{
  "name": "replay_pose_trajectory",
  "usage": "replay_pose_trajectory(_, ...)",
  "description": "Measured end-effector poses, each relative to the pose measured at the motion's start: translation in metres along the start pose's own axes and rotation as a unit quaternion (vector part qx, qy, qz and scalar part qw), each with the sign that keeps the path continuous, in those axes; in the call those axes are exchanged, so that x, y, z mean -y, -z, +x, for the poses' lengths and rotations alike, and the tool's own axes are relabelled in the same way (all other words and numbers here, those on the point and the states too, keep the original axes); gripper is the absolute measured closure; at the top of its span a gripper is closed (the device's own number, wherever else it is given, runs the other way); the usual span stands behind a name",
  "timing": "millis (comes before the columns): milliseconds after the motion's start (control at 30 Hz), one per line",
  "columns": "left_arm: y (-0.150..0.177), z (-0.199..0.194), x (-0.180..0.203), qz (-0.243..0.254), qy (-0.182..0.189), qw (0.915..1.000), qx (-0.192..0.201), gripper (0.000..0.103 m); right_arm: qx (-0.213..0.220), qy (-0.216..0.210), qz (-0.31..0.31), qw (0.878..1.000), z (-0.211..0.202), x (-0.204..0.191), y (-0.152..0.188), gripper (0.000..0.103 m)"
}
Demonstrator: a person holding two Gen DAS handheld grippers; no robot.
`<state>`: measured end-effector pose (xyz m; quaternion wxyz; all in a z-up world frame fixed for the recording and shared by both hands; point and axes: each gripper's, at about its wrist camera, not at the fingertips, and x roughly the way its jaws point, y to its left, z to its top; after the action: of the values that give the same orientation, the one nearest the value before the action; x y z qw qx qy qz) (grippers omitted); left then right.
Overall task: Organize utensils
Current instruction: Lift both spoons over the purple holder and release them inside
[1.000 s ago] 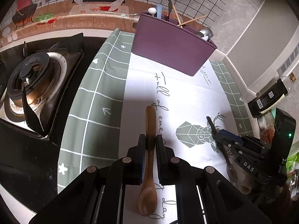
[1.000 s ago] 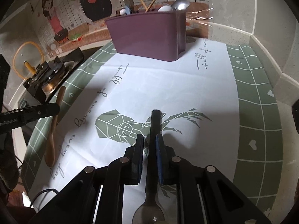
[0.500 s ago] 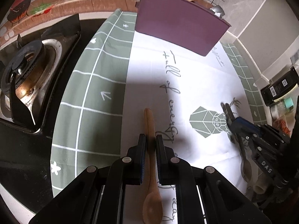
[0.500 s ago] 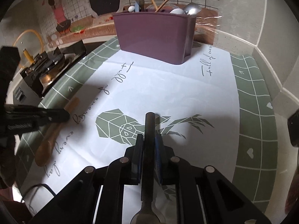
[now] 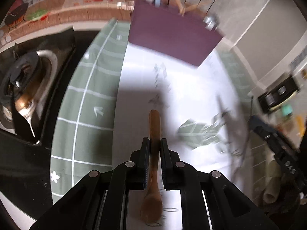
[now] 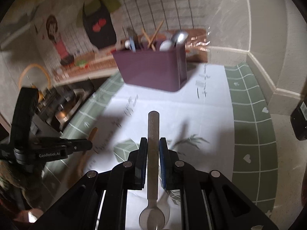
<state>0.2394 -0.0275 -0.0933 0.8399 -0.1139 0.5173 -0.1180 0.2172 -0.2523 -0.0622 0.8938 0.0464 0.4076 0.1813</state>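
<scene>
The left hand-held gripper [image 5: 155, 143] is clamped tight on a brown wooden spoon [image 5: 154, 126], handle forward. A flat-handled steel spoon [image 6: 153, 132] is pinched in the nearly closed right hand-held gripper [image 6: 153, 143], above the white-and-green printed mat [image 6: 253, 134]. Beyond, a purple plastic utensil caddy [image 6: 153, 67] is seen, already stocked with cutlery.

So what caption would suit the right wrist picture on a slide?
Right hand-held gripper shut on a metal spoon, handle toward the purple utensil holder on the mat.
</scene>
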Motion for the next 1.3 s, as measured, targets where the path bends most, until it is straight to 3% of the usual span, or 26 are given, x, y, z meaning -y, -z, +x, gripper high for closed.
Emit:
replay_pose_trajectory(233,-0.022,-0.043,0.011,0.008,0.027,0.9964,0.080,0.095,0.038,-0.016,0.007,0.999,-0.022,-0.003,-0.021,0.092)
replay_pose_trajectory(433,-0.051,-0.068,0.020,0.019,0.049,0.9920,0.115,0.097,0.060,-0.027,0.001,0.998,-0.026,-0.008,-0.049,0.092)
replay_pose_trajectory(600,-0.114,-0.136,0.052,0.073,0.071,0.9752,0.197,0.097,0.117,-0.034,-0.026,0.992,-0.058,-0.019,-0.117,0.092)
replay_pose_trajectory(733,-0.170,-0.178,0.075,0.117,0.050,0.9599,0.250,0.097,0.195,-0.033,-0.063,0.978,-0.100,-0.030,-0.201,0.092)
replay_pose_trajectory(833,-0.200,-0.173,0.077,0.118,0.034,0.9607,0.249,0.097,0.227,-0.018,-0.070,0.971,-0.099,-0.029,-0.237,0.092)
replay_pose_trajectory(967,-0.230,-0.137,0.065,0.110,0.014,0.9703,0.215,0.097,0.233,-0.007,-0.057,0.971,-0.067,-0.021,-0.255,0.092)
replay_pose_trajectory(1300,-0.240,-0.041,0.030,0.062,0.009,0.9904,0.124,0.097,0.196,-0.003,-0.029,0.980,0.034,-0.005,-0.248,0.092)
